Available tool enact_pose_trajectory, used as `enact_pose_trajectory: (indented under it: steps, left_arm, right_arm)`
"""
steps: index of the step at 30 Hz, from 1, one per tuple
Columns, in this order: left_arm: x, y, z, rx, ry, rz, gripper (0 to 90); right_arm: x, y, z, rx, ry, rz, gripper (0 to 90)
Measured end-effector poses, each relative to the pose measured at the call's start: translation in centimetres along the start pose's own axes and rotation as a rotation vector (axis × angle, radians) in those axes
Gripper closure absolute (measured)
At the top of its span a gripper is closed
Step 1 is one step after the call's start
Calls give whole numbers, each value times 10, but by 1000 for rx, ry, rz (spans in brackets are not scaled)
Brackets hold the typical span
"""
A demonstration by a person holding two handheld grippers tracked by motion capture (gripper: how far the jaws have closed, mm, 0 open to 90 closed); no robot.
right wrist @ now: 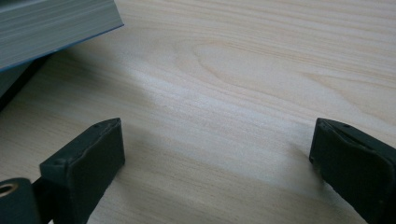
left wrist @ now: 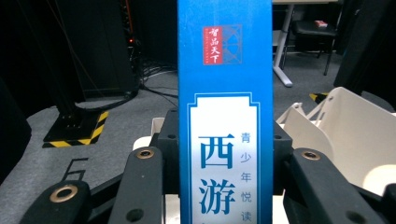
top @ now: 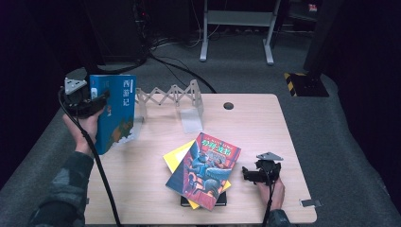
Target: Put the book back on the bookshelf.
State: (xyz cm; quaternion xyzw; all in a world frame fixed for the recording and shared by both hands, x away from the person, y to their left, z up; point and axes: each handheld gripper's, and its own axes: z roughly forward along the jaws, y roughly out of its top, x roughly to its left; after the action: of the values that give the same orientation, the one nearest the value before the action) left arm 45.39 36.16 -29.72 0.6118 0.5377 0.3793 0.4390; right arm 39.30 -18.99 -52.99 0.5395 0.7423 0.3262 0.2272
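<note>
the left gripper (top: 97,100) clamps the tall blue paperback book (top: 116,111) upright at the table's left edge; the white zigzag folding book rack (top: 172,97) lies just to its right, nearest this hand

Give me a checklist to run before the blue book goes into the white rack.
1. Grip: left claw shut on the spine of the blue book, pads on both sides. Ok.
2. Book upright, off the table. Ok.
3. Rack: white folding rack stands at the far edge, beside the book. Ok.
4. Which slot of the rack is free: cannot tell.
5. Right claw open over bare wood, holding nothing. Ok.
6. Stack of books lies apart from the rack, out of the way. Ok.
</note>
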Motion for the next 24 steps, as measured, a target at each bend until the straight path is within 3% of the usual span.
enact_pose_trajectory:
  steps: [8,14,24]
  left_arm:
    - [-1,-6,31,-11,36,-12,618]
    - [-4,-16,51,-18,39,-9,618]
    - [1,-37,52,-15,24,-11,617]
  right_arm:
    - [0,0,0,1,1,3,29]
    - [0,0,-1,2,2,11,31]
    - [0,0,0,-2,3,-1,35]
